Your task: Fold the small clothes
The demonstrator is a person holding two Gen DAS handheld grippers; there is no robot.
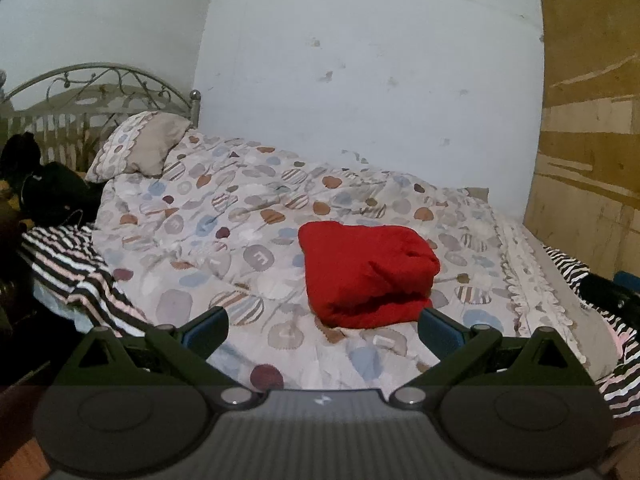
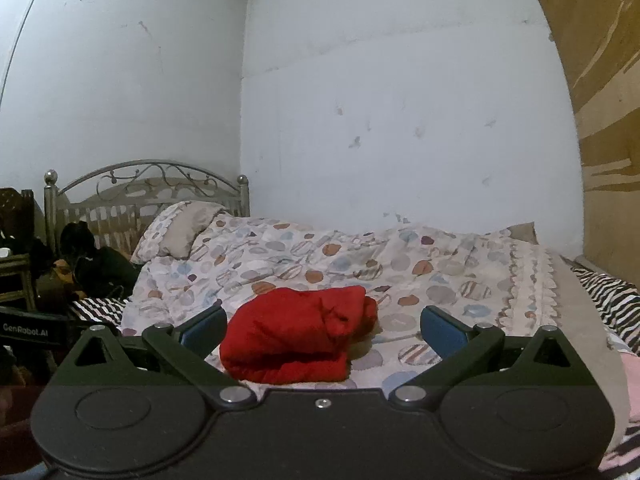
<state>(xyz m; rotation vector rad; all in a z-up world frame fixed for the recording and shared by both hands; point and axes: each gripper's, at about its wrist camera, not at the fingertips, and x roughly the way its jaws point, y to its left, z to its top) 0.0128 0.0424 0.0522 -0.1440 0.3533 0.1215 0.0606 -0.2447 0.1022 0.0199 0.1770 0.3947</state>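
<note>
A red garment (image 1: pixel 366 272) lies folded into a thick bundle on the patterned bedspread (image 1: pixel 224 240). My left gripper (image 1: pixel 322 330) is open and empty, held back from the bundle's near edge. In the right wrist view the same red garment (image 2: pixel 300 340) lies just ahead, between the spread fingers of my right gripper (image 2: pixel 322 328), which is open and empty. Neither gripper touches the cloth.
A pillow (image 1: pixel 140 148) and metal headboard (image 1: pixel 100 84) stand at the far left. Dark clothes (image 1: pixel 48 192) lie by the headboard. A zebra-striped sheet (image 1: pixel 72 272) shows at the bed's left and right edges. A wooden panel (image 1: pixel 588 120) stands at the right, a wall behind.
</note>
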